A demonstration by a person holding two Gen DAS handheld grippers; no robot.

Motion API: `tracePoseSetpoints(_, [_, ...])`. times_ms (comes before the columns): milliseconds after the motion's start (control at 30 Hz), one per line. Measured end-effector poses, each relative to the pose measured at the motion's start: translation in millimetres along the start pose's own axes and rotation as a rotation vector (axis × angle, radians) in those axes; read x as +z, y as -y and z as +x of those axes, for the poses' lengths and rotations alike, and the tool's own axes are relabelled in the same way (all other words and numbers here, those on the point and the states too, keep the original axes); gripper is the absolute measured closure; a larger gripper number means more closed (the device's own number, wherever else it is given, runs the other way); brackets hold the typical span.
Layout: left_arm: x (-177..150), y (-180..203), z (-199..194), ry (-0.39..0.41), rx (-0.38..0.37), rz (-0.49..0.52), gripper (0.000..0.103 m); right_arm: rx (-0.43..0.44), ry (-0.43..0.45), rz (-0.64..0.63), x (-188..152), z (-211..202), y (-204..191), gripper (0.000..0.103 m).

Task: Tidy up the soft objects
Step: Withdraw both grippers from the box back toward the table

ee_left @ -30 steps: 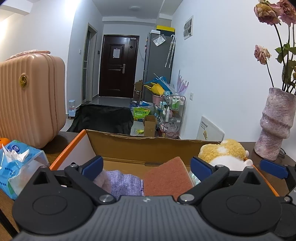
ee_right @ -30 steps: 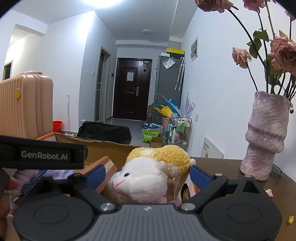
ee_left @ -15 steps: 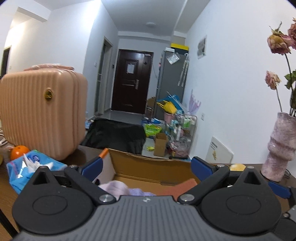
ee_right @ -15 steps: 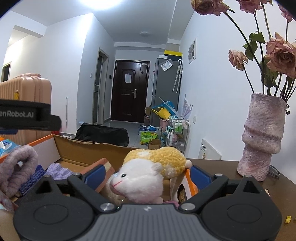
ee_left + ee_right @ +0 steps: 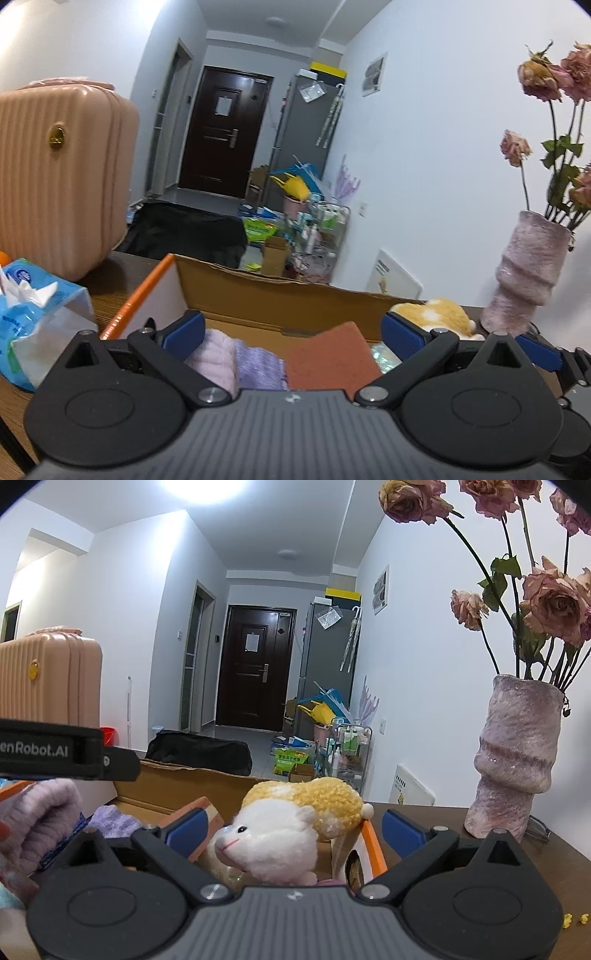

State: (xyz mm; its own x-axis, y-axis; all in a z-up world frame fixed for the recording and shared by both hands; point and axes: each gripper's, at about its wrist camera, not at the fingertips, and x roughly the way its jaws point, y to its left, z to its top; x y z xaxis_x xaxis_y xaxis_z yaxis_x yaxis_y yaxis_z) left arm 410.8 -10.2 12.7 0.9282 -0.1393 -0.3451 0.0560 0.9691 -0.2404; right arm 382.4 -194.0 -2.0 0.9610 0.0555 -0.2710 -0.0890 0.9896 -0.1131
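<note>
While both claws gape empty, plush hamster (image 5: 295, 830), sponge (image 5: 328, 356), cloths inside cardboard box (image 5: 280, 299).

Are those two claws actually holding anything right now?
No. Both the left gripper and the right gripper are open; the plush hamster merely sits between the right one's fingers, untouched.

The left gripper (image 5: 291, 330), jaws spread, hovers over a cardboard box (image 5: 280, 299) holding cloths (image 5: 236, 360).
</note>
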Motion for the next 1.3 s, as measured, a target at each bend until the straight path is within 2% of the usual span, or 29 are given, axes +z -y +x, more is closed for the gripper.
tracePoseSetpoints(167, [-4.4,8.0,-2.5,-0.029,-0.056,0.007,0.000,-0.010,0.002,-0.007,-2.4,-6.0,1.9,0.002])
tracePoseSetpoints(433, [-15.8,23.4,-20.9,-0.045,-0.102,0.018,0.000,-0.030,0.008,-0.016,-7.9,-23.7,9.7,0.002])
tracePoseSetpoints(1300, [-53.4,46.0,-109.2,-0.069,-0.119,0.006,0.000,-0.060,-0.008,-0.011,-33.9,-118.9,28.6,0.002])
